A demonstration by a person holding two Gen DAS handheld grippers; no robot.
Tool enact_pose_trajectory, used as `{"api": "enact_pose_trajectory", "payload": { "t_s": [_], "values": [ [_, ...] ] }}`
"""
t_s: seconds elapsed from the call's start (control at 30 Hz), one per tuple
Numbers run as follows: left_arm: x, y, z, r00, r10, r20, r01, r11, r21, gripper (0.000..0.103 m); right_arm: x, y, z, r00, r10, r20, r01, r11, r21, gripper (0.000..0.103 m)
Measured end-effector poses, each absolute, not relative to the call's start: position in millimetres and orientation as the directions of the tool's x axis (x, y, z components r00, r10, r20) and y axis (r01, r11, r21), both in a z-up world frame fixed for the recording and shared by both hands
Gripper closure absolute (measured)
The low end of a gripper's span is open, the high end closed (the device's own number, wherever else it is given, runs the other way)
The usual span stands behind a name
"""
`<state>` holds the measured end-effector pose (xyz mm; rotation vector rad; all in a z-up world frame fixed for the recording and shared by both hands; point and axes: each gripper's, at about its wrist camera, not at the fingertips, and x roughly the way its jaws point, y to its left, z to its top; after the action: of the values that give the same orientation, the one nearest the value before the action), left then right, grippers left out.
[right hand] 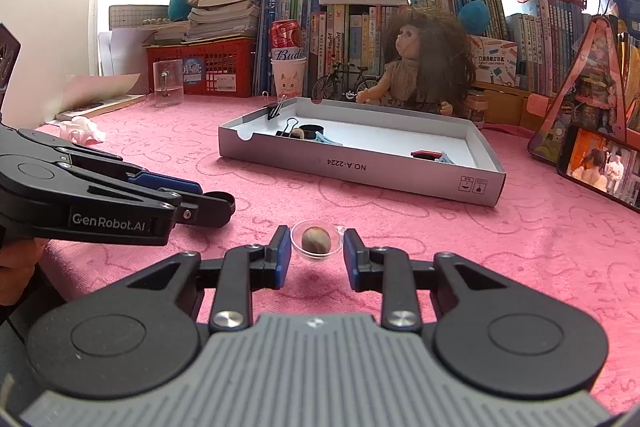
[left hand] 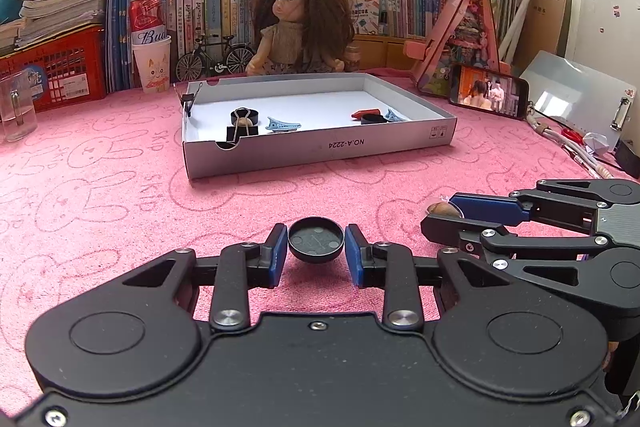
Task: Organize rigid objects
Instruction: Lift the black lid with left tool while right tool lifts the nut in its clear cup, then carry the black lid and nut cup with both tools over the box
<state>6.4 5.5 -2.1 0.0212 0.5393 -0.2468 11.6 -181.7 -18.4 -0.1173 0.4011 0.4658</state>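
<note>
Fingers of the left gripper (left hand: 316,245) are pressed on both sides of a small black round cap (left hand: 316,239), so it is gripped and held just above the pink worktop (left hand: 120,195), near its front edge. Fingers of the right gripper (right hand: 316,247) are closed on a small clear round case (right hand: 317,240) with a brown nut-like piece inside; its blue pads touch the rim on both sides. I judge that each hand holds its piece this way, pinched across the width, so it can be carried over the low wall of the grey cardboard tray (left hand: 320,149), which lies toward the back of the worktop.

Inside the tray, at the left end, lie a black binder clip (left hand: 242,123) and a blue hair clip (left hand: 283,125). Another binder clip (left hand: 191,99) is clamped on the left wall. At the right end lie a red piece (left hand: 365,113), a black ring (left hand: 374,119) and a second blue hair clip (left hand: 395,115).
</note>
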Motion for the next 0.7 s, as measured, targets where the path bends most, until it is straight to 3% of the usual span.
{"api": "enact_pose_trajectory", "payload": {
  "t_s": [0.7],
  "values": [
    [39, 2, 18, 0.865, -0.201, -0.460, 0.203, 0.978, -0.046, 0.074, 46, -194, -4, 0.870, 0.299, -0.392, -0.333, 0.943, -0.019, 0.069]
  ]
}}
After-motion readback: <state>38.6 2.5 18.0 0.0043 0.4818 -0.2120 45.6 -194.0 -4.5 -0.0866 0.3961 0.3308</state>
